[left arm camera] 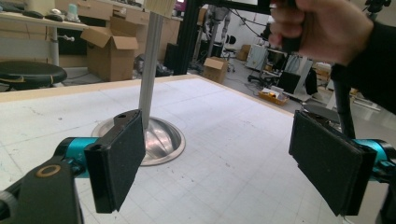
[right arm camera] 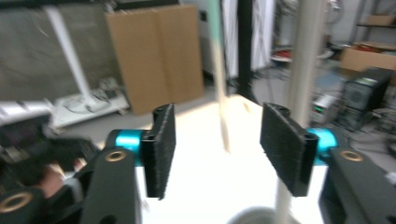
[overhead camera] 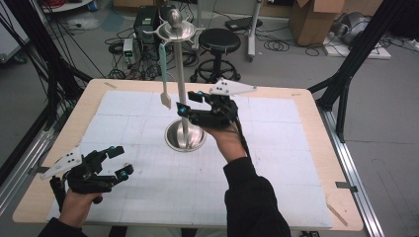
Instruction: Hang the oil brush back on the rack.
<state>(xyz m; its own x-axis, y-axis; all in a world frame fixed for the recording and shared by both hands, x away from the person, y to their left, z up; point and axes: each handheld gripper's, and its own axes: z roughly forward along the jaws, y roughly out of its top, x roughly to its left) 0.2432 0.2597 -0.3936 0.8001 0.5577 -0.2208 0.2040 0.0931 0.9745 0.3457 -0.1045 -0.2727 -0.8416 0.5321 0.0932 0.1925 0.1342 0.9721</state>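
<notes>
Counting what's sitting on the table [overhead camera: 306, 163] right now: one metal stand [overhead camera: 184, 84], with one spatula [overhead camera: 164, 74] hanging off it. Two grippers are hovering, the left gripper [overhead camera: 122, 160] and the right gripper [overhead camera: 190, 102]. One stool [overhead camera: 219, 42] is standing behind.

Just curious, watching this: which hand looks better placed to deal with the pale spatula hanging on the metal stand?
The right. Its tool is open beside the pale green-handled spatula hanging from the silver metal stand; the left tool sits open near the table's front corner.
</notes>
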